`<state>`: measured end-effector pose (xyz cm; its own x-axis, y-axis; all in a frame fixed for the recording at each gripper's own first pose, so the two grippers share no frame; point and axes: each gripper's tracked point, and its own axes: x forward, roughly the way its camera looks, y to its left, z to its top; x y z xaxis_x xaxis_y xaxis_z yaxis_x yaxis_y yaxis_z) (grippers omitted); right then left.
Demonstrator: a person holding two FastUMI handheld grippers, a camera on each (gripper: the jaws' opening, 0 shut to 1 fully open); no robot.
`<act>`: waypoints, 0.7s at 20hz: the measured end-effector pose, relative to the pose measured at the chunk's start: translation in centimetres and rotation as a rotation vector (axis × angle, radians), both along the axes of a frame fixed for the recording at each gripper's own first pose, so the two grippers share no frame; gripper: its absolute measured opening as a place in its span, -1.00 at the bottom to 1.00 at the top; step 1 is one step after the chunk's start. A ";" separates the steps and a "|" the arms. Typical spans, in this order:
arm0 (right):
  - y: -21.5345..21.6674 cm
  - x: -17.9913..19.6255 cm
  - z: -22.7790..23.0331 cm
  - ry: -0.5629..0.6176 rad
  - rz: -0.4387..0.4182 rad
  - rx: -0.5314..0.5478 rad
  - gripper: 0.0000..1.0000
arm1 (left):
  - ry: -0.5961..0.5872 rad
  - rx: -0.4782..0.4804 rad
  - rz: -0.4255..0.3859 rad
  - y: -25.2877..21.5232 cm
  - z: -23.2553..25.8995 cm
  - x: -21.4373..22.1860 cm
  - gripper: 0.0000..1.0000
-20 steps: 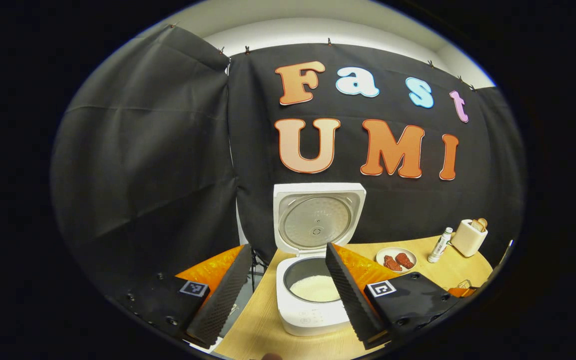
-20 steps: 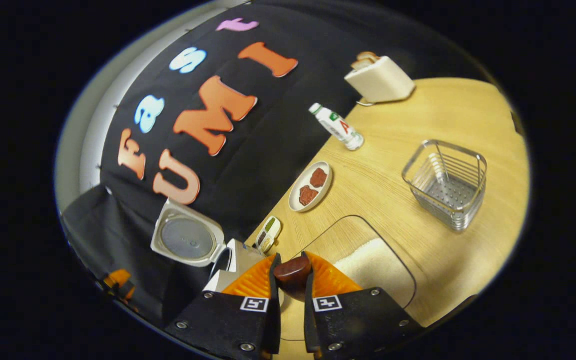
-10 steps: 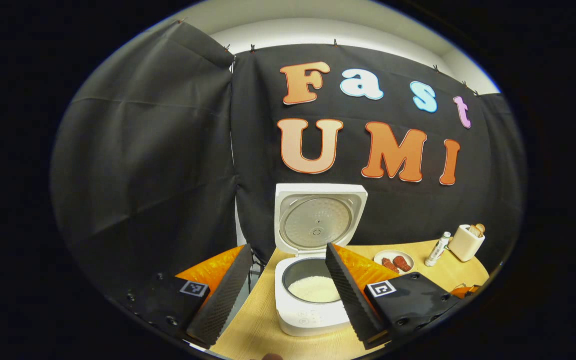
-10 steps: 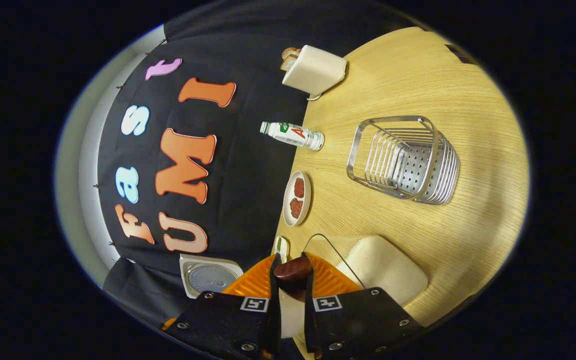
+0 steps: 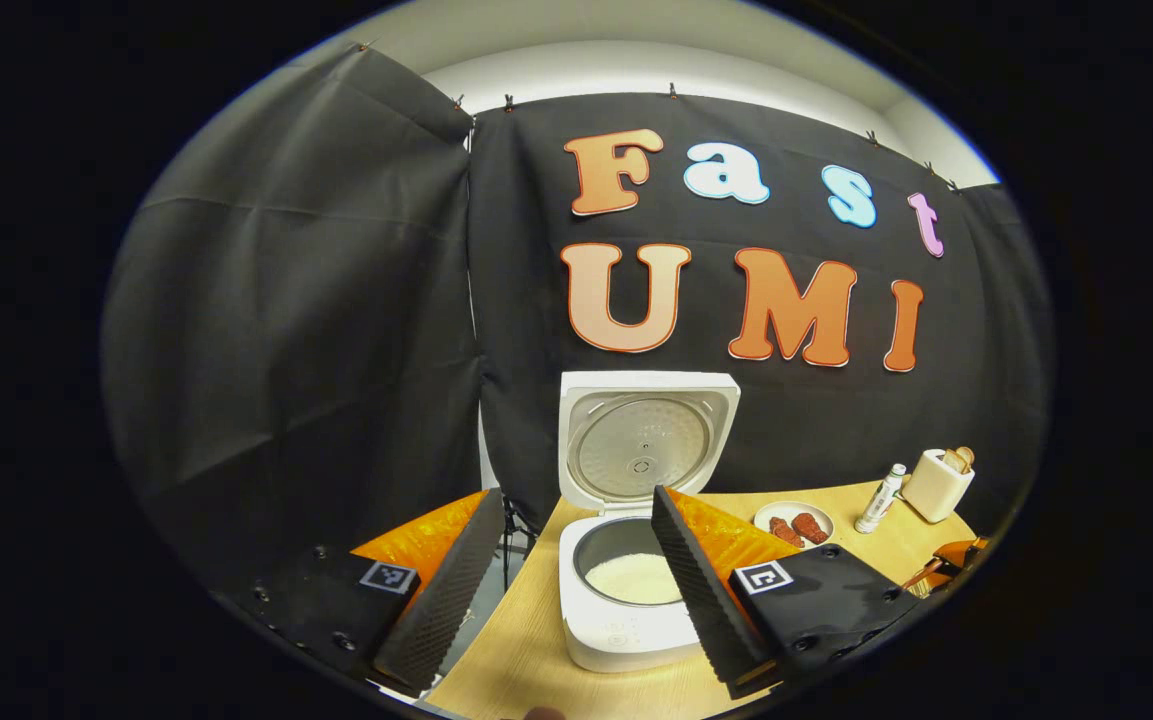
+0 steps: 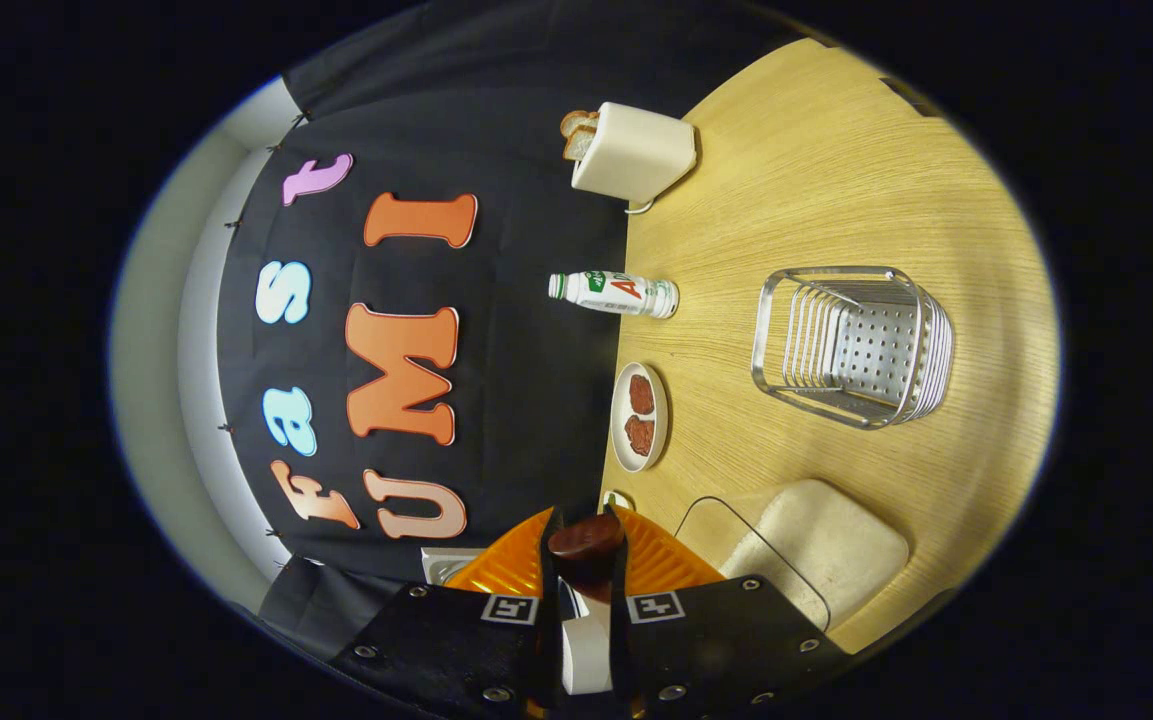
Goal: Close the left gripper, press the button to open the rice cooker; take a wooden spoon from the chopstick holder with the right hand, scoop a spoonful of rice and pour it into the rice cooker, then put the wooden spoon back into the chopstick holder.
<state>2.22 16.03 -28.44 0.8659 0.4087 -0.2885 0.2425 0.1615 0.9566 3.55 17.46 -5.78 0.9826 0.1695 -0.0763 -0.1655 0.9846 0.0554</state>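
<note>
1. Two risks I see. My right gripper (image 6: 584,560), bottom centre of the right gripper view, pinches the wooden spoon (image 6: 586,540) by its handle end; the view is rolled sideways, so I judge any rice could spill beside the rice cooker (image 5: 626,600).
2. My left gripper (image 5: 571,585) hangs spread wide, holding nothing, straddling the open cooker at lower centre; it could bump the raised lid (image 5: 648,440).
3. The chopstick holder (image 6: 856,345), right of frame, sits well apart; a tilted spoon may catch its rim.

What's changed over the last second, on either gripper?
The right gripper has rolled, so the table now stands on edge in its view, and stays shut on the wooden spoon. The left gripper is still open before the open rice cooker.
</note>
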 end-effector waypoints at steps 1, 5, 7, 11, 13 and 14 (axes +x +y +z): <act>-0.1 0.0 0.1 0.005 0.000 0.007 -0.64 | 0.001 -0.004 0.003 0.1 -0.1 0.0 0.99; 0.2 0.2 1.0 0.026 0.001 0.042 -0.63 | 0.002 -0.014 0.013 0.6 -0.5 -0.2 0.99; 0.7 0.6 2.0 0.021 0.006 0.052 -0.63 | -0.001 -0.014 0.017 0.9 -0.5 -0.2 0.99; 2.3 2.4 5.2 0.005 0.016 0.082 -0.63 | 0.004 -0.032 0.022 1.6 -1.1 -0.1 0.99; 3.7 3.3 6.7 -0.010 0.034 0.096 -0.63 | 0.007 -0.035 0.028 2.2 -1.3 0.0 0.99; 4.2 3.9 7.5 -0.015 0.041 0.104 -0.63 | 0.009 -0.038 0.030 2.4 -1.4 -0.1 1.00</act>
